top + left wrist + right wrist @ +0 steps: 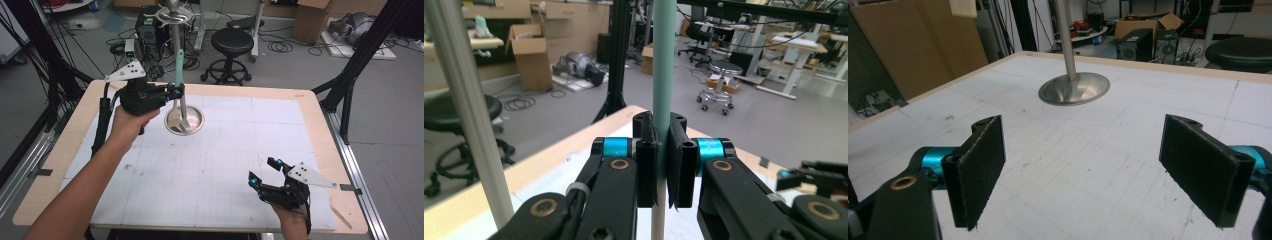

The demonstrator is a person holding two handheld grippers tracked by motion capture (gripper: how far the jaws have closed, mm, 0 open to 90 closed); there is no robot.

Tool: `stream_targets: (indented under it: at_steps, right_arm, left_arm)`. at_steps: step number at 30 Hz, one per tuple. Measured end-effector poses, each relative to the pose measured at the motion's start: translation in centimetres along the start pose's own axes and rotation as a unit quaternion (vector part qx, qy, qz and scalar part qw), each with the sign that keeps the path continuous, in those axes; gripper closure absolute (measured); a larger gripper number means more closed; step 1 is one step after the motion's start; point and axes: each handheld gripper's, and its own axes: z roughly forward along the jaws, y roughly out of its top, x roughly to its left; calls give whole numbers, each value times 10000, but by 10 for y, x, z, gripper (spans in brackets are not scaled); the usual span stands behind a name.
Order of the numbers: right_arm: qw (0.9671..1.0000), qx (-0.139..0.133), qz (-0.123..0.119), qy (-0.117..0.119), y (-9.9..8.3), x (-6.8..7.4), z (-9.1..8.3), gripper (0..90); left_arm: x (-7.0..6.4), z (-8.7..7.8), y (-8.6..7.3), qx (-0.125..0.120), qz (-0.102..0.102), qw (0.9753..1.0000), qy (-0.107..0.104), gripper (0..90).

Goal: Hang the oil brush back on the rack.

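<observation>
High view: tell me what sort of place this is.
Probably a robotics lab or workshop: loose cables on the floor, cardboard boxes, a rolling stool, and a gridded work table framed by black rig struts.

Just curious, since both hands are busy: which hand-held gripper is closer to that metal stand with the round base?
The left. The left hand-held gripper holds a mint-handled utensil right beside the stand; the right hand-held gripper sits open near the table's front right.

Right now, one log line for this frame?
left gripper: shut on mint-green-handled utensil, upright beside metal stand pole | right gripper: open, empty, over white table mat
</observation>
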Motion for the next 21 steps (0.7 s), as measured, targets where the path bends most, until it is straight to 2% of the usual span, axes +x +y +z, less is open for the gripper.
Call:
stream_targets:
  at_steps: [3, 5, 9, 12, 15, 21]
  right_arm:
    - [10000, -33, 28, -3, 0, 0, -1, 175]
    - [10000, -20, 46, -21, -1, 0, -2, 175]
    - [10000, -50, 71, -41, -1, -1, -4, 174]
    - [9999, -78, 97, -41, -1, -2, -5, 175]
    - [9999, -72, 112, -39, -2, -3, -6, 175]
    - [9999, -105, 132, -21, -1, -2, -7, 174]
  left_arm:
    - [1, 8, 11, 56, 125, 9998, 117, 841]
    - [3, 13, 16, 62, 140, 9997, 172, 841]
    - [7, 21, 24, -7, 34, 9995, 300, 841]
    - [7, 26, 28, -11, 51, 9993, 374, 841]
    - [8, 31, 30, 37, 58, 9992, 396, 841]
    - [13, 39, 31, 20, -81, 9988, 479, 841]
